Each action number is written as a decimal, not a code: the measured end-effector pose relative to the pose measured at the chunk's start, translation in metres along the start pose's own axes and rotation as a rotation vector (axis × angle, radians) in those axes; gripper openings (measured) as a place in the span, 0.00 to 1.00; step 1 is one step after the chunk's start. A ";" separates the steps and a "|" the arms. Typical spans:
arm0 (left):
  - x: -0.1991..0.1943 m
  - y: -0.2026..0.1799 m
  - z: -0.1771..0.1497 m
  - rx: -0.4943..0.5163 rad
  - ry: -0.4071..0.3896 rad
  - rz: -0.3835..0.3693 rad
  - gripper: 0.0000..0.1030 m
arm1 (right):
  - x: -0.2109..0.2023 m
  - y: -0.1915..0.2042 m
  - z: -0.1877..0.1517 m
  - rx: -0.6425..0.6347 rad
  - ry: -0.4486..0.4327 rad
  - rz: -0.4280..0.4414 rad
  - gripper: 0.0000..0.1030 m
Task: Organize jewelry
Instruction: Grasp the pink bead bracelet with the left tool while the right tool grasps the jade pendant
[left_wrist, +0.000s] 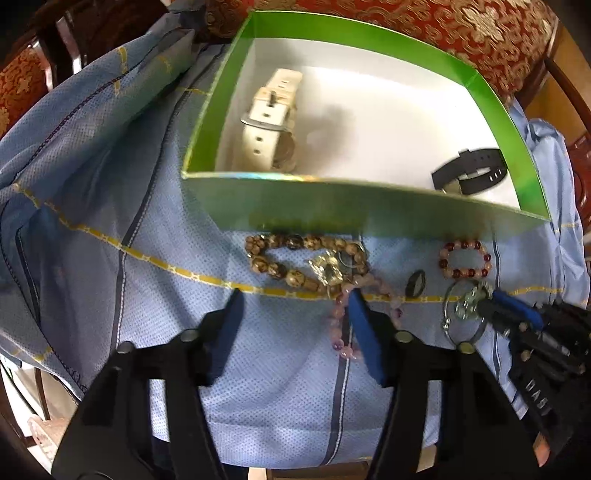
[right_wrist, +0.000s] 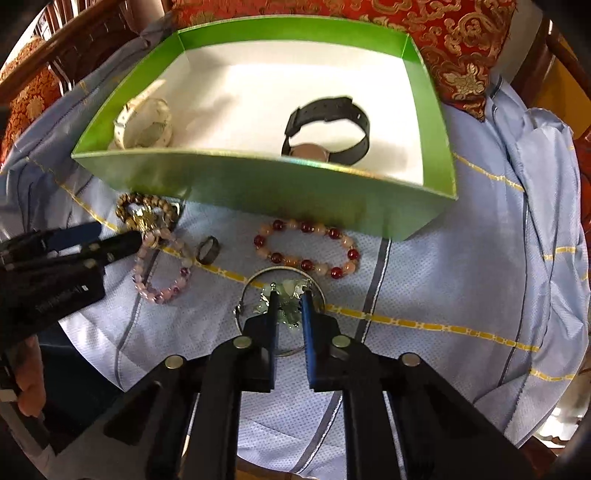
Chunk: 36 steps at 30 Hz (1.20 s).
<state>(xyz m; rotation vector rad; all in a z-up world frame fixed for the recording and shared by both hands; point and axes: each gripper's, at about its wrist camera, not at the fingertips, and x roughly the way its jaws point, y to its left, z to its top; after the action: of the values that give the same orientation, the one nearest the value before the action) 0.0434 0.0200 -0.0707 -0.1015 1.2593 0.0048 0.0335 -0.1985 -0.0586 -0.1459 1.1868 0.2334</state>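
Bangle (right_wrist: 280, 295) sits pinched in our right gripper (right_wrist: 290, 295) near the green box (right_wrist: 258, 184); left gripper (left_wrist: 295, 295) hovers half-open, empty.

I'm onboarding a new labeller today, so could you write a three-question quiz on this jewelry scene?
1. True or false: two watches lie in the green box.
2. What is the right tool shut on? A) dark ring B) silver bangle with charms C) red-and-cream bead bracelet
3. Fill in: the left tool hangs over the pink ____ bracelet.

Key: 1 true; 2 B; 3 bead.
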 end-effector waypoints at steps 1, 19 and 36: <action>0.001 -0.002 -0.003 0.013 0.008 -0.004 0.45 | -0.003 -0.001 0.000 0.007 -0.006 0.003 0.12; 0.011 -0.016 -0.012 0.070 0.037 0.032 0.21 | -0.015 -0.025 -0.004 0.068 -0.008 0.036 0.17; 0.010 -0.042 -0.019 0.129 0.024 0.050 0.39 | -0.004 -0.007 -0.008 0.032 0.026 0.051 0.31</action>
<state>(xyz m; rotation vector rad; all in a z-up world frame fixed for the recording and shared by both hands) 0.0313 -0.0241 -0.0824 0.0411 1.2829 -0.0345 0.0262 -0.2074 -0.0576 -0.0908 1.2204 0.2583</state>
